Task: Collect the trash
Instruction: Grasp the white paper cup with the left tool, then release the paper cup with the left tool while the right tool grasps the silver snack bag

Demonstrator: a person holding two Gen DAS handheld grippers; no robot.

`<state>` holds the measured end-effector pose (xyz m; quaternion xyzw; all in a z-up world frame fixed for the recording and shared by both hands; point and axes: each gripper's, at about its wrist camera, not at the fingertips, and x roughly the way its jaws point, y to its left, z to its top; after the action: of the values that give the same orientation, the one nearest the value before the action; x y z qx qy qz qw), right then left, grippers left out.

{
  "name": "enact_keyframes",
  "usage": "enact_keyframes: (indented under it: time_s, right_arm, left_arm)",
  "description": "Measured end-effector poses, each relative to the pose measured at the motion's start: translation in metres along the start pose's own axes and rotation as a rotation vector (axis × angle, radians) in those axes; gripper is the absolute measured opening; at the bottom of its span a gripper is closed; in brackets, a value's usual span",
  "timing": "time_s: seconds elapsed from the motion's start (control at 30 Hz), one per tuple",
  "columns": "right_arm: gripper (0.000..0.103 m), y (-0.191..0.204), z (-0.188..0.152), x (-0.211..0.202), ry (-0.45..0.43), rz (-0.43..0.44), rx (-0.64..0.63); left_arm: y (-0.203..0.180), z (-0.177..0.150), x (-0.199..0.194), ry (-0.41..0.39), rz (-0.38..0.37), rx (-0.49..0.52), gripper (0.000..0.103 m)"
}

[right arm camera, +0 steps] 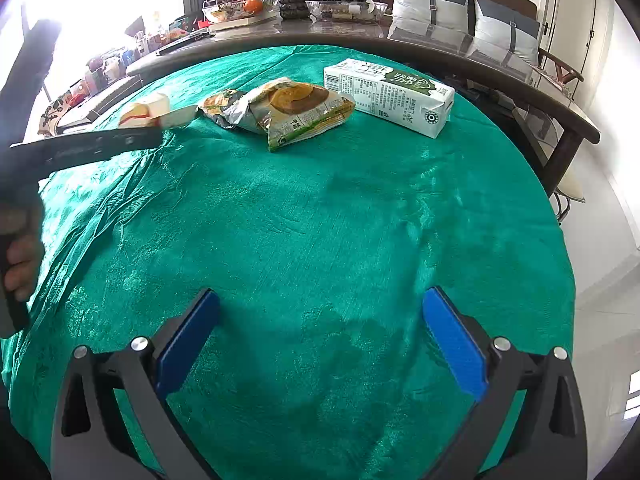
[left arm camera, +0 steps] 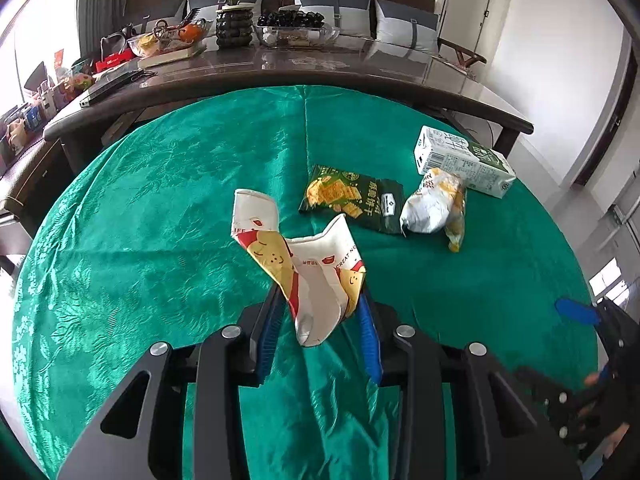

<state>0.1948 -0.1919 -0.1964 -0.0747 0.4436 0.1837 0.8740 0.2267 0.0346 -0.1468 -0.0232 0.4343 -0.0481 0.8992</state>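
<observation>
Green patterned cloth (left arm camera: 160, 208) covers the round table on which the trash lies. Left gripper (left arm camera: 320, 316): jaws drawn in around a crushed paper cup (left arm camera: 304, 272), white with yellow and red print, the blue pads pressing its lower part; the cup's flattened rim ends fan out above the fingertips, and it appears lifted clear of the cloth. Right gripper (right arm camera: 322, 336): jaws spread wide, nothing between them, poised over a bare stretch of cloth. Step in hand, as judged: first item picked up, awaiting disposal. No bin or bag shows in either view, so the next move calls for carrying the cup to a receptacle out of frame while keeping the grip firm on thin, springy paper. Remaining trash lies beyond the held cup: a dark green cracker packet (left arm camera: 352, 200), a crumpled silver and yellow wrapper (left arm camera: 434, 208) touching it at its right, and a white and green milk carton (left arm camera: 464, 162) on its side just behind the wrapper. All three lie well ahead of the right gripper.
</observation>
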Motion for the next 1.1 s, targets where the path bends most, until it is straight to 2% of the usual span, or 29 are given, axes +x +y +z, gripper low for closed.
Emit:
enact_keyframes:
  time_s: [0.17, 0.23, 0.3, 0.37, 0.4, 0.53, 0.73, 0.87, 0.97, 1.1]
  right_arm:
    - [0.099, 0.000, 0.000, 0.000, -0.002, -0.001, 0.001]
    - [0.099, 0.000, 0.000, 0.000, -0.002, -0.001, 0.001]
    - [0.099, 0.000, 0.000, 0.000, -0.002, -0.001, 0.001]
    - [0.099, 0.000, 0.000, 0.000, -0.002, 0.000, 0.001]
    - [0.099, 0.000, 0.000, 0.000, -0.002, 0.000, 0.002]
    - [0.099, 0.000, 0.000, 0.000, -0.002, 0.000, 0.002]
    - [0.099, -0.001, -0.002, -0.002, -0.001, 0.000, 0.006]
    - [0.099, 0.001, 0.001, 0.000, 0.013, -0.008, 0.017]
    - [0.098, 0.001, 0.020, 0.008, 0.054, -0.006, 0.079]
    - [0.098, -0.001, 0.060, 0.020, 0.031, 0.102, 0.234]
  left_arm:
    - [0.011, -0.026, -0.026, 0.026, -0.014, 0.065, 0.036]
    - [0.015, -0.034, -0.028, 0.037, -0.004, 0.074, 0.040]
    - [0.017, -0.039, -0.027, 0.035, 0.005, 0.082, 0.072]
    - [0.018, -0.041, -0.029, 0.016, 0.028, 0.089, 0.085]
    - [0.017, -0.041, -0.028, 0.013, 0.033, 0.097, 0.087]
    - [0.017, -0.041, -0.018, 0.037, 0.055, 0.122, 0.088]
    - [0.033, -0.047, -0.011, 0.059, 0.049, 0.059, 0.094]
    - [0.028, -0.047, -0.008, 0.076, 0.068, 0.077, 0.098]
    - [0.027, -0.047, -0.008, 0.076, 0.071, 0.077, 0.098]
    - [0.026, -0.046, -0.008, 0.076, 0.072, 0.076, 0.099]
